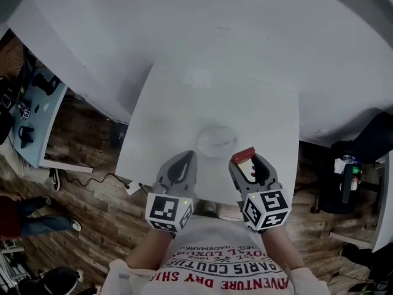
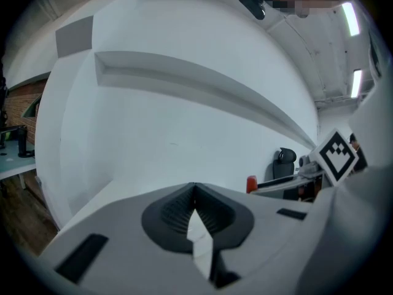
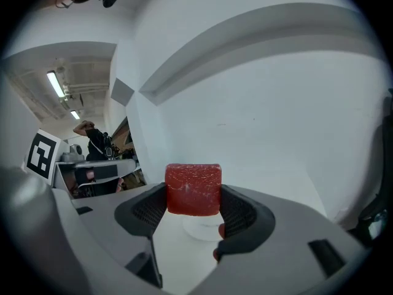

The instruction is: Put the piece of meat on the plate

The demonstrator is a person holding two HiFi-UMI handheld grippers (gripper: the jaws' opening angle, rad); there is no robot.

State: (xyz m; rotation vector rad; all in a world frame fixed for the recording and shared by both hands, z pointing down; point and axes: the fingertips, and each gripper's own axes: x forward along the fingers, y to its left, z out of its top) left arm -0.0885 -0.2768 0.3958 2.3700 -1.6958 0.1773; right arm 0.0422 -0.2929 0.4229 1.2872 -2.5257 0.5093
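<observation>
Meat [image 3: 193, 189], a red block, is pinched by its two sides between the jaws of the right tool [image 1: 244, 160]. It is held off the counter [image 1: 184, 97] close to the near edge, just beside the plate [image 1: 216, 141]. That grip, I judge, leaves its underside free for setting down. The left tool [image 1: 186, 158] hangs at the plate's other side, jaws pressed together on nothing, apparently idle. The plate is pale and clear, hard to tell from the white counter, and in the right gripper view the meat covers most of it. The counter's near edge is partly hidden behind both tools.
</observation>
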